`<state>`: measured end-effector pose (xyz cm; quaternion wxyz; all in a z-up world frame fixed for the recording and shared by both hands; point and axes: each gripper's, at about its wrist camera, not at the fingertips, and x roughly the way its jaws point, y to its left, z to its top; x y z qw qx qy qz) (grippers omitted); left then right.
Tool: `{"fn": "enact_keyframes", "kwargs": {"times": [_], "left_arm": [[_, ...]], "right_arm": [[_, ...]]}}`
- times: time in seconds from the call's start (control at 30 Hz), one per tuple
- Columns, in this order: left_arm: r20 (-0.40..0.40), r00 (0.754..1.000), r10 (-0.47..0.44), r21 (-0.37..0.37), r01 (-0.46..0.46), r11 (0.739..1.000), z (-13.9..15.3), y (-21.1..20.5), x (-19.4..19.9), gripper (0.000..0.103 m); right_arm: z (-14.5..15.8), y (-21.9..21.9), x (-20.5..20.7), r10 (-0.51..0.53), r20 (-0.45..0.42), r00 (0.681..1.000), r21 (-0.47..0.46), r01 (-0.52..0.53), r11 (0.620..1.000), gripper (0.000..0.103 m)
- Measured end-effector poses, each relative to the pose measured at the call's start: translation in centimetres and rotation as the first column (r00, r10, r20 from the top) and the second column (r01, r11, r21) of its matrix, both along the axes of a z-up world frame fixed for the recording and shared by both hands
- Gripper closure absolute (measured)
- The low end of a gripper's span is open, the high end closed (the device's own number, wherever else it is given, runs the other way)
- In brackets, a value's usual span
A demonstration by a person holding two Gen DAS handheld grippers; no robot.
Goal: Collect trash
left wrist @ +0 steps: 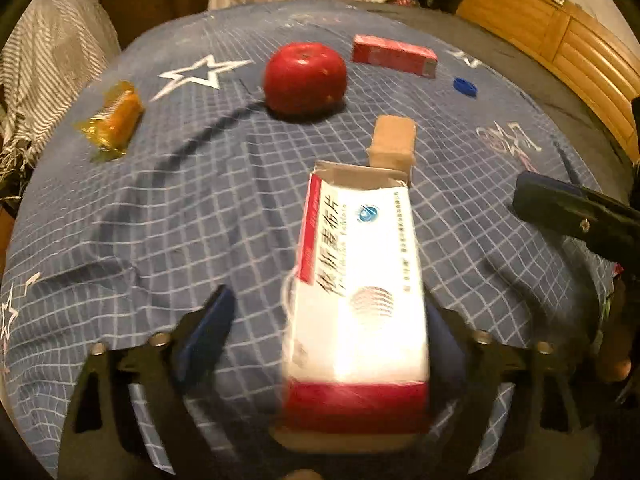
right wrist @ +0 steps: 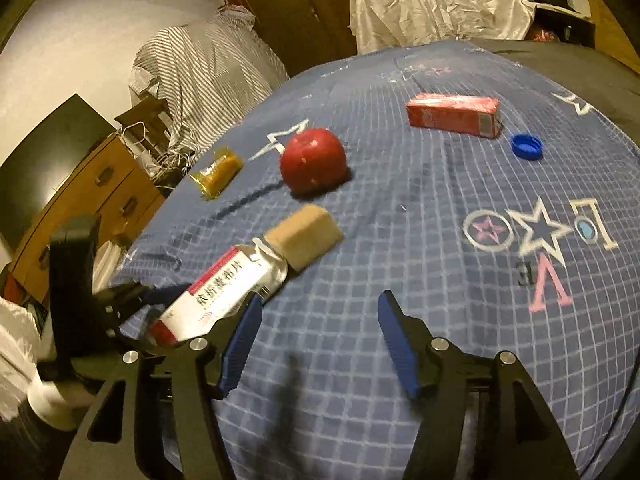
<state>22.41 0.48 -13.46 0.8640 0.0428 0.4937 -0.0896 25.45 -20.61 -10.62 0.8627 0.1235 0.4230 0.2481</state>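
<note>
A white and red medicine box [left wrist: 356, 280] with an open end lies between the wide-apart fingers of my left gripper [left wrist: 332, 320], nearer the right finger; no grip shows. The box also shows in the right wrist view [right wrist: 224, 292], with the left gripper [right wrist: 132, 296] around its near end. My right gripper [right wrist: 320, 340] is open and empty above the cloth. Further off lie a red carton [left wrist: 394, 56] [right wrist: 454, 116], a blue bottle cap [left wrist: 465, 88] [right wrist: 527, 146] and a yellow wrapped snack [left wrist: 114, 120] [right wrist: 218, 170].
A red apple [left wrist: 306, 78] [right wrist: 313, 166] and a tan block [left wrist: 392, 144] [right wrist: 306, 236] sit on the blue checked cloth [left wrist: 160, 220] [right wrist: 400, 240]. Striped fabric [right wrist: 200, 76], wooden drawers [right wrist: 88, 196] and white plastic [right wrist: 440, 4] surround the surface.
</note>
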Motion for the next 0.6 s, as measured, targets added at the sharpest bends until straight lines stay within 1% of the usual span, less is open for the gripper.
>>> {"fn": "enact_keyframes", "kwargs": {"times": [0.03, 0.07, 0.17, 0.23, 0.37, 0.4, 0.43, 0.47, 0.5, 0.53, 0.6], "left_arm": [[0.01, 1.0, 0.01, -0.001, -0.01, 1.0, 0.2, 0.5, -0.1, 0.043], [0.017, 1.0, 0.023, -0.009, -0.022, 1.0, 0.4, 1.1, -0.3, 0.046], [0.042, 0.997, 0.069, 0.009, -0.069, 0.998, 0.9, 3.0, -0.7, 0.047], [0.036, 0.995, 0.089, -0.01, -0.089, 0.996, 0.9, 4.2, -0.9, 0.047], [0.045, 0.989, 0.138, -0.013, -0.138, 0.99, 0.8, 6.8, -1.2, 0.047], [0.045, 0.988, 0.146, -0.016, -0.145, 0.989, 0.8, 7.4, -1.3, 0.047], [0.043, 0.989, 0.141, -0.022, -0.14, 0.99, 0.8, 7.5, -1.2, 0.047], [0.038, 0.991, 0.125, -0.027, -0.124, 0.992, 0.8, 7.5, -1.1, 0.046], [0.037, 0.993, 0.111, -0.026, -0.11, 0.994, 0.8, 7.5, -1.1, 0.046], [0.034, 0.994, 0.101, -0.028, -0.1, 0.995, 0.9, 7.6, -1.0, 0.046], [0.023, 0.996, 0.086, -0.049, -0.085, 0.995, 0.9, 7.9, -0.8, 0.046]], "right_arm": [[0.1, 0.5, 0.1, 0.001, 0.002, 1.0, -0.004, -0.001, 1.0, 0.041], [0.1, 1.0, 0.4, 0.004, -0.001, 1.0, -0.006, -0.004, 1.0, 0.041], [0.0, 3.4, 1.6, 0.008, -0.013, 1.0, -0.011, -0.008, 1.0, 0.041], [-0.1, 4.5, 2.2, 0.013, -0.013, 1.0, -0.024, -0.013, 1.0, 0.041], [-0.8, 6.3, 3.3, 0.044, -0.004, 0.999, -0.098, -0.044, 0.994, 0.041], [-0.9, 6.6, 3.7, 0.049, 0.013, 0.999, -0.131, -0.047, 0.99, 0.041], [-0.8, 6.8, 4.1, 0.075, 0.041, 0.996, -0.156, -0.068, 0.986, 0.041], [-0.8, 7.1, 4.6, 0.122, 0.068, 0.99, -0.196, -0.106, 0.975, 0.041], [-0.9, 7.2, 5.1, 0.151, 0.077, 0.986, -0.227, -0.13, 0.965, 0.041], [-0.7, 7.3, 5.5, 0.204, 0.099, 0.974, -0.271, -0.171, 0.947, 0.04], [-0.2, 7.4, 6.2, 0.296, 0.129, 0.946, -0.318, -0.243, 0.916, 0.028]]}}
